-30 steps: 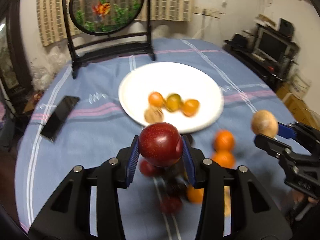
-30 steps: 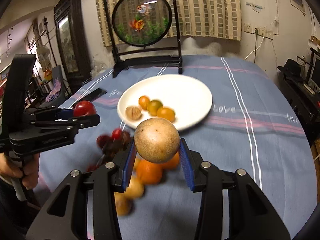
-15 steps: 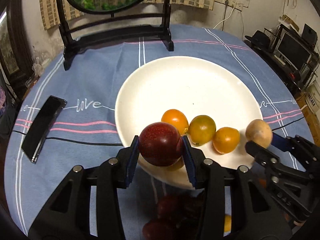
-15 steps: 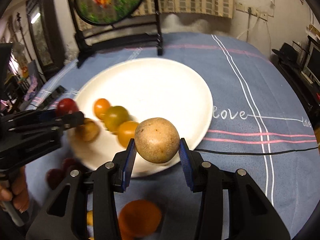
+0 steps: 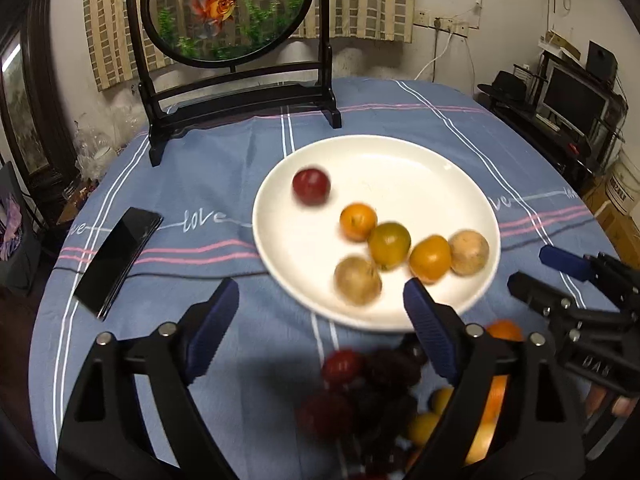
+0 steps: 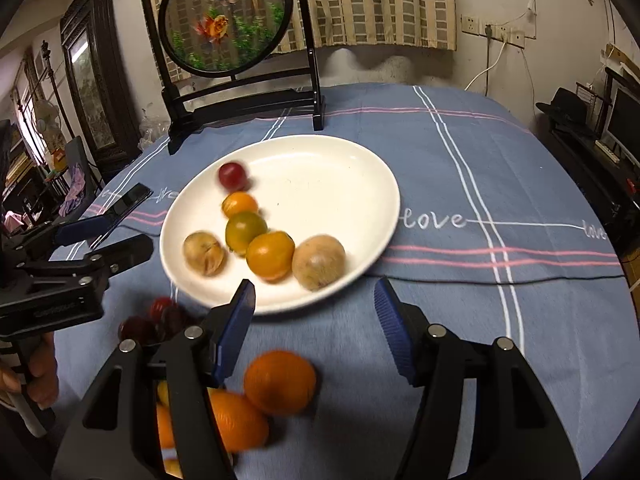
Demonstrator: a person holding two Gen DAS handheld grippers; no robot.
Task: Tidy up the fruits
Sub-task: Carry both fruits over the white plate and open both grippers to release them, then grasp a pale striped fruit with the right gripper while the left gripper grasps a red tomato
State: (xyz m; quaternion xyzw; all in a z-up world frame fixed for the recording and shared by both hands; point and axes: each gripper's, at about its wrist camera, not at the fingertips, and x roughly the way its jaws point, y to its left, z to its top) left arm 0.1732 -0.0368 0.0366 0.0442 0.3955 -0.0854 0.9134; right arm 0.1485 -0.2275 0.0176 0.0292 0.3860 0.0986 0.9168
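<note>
Left wrist view: your white plate (image 5: 400, 160) holds six fruits. A red plum (image 5: 311, 185) sits alone toward the far left of it, blurred. Nearer the front rim, a row runs orange fruit (image 5: 358, 221), green-yellow citrus (image 5: 389, 244), second orange fruit (image 5: 430, 258), and a tan round fruit (image 5: 469, 252) at the right end. A second tan fruit (image 5: 357, 280) sits just in front of the row.

Your left gripper (image 5: 320, 320) stands released, jaws having just opened wide, nothing between the pads. Your right gripper (image 6: 314, 316) is also released, jaws having just opened, empty, with the tan fruit lying on the plate just ahead of it.

On the cloth nearer you lie loose fruits: dark red plums (image 5: 348, 384) and oranges (image 6: 279, 382) in a heap, blurred.

The blue striped tablecloth (image 6: 480, 168) also carries a black phone (image 5: 116, 256) left of the plate and a round goldfish screen on a black stand (image 5: 228, 8) at the far edge. Curtains hang behind; a monitor (image 5: 572, 100) sits far right.
</note>
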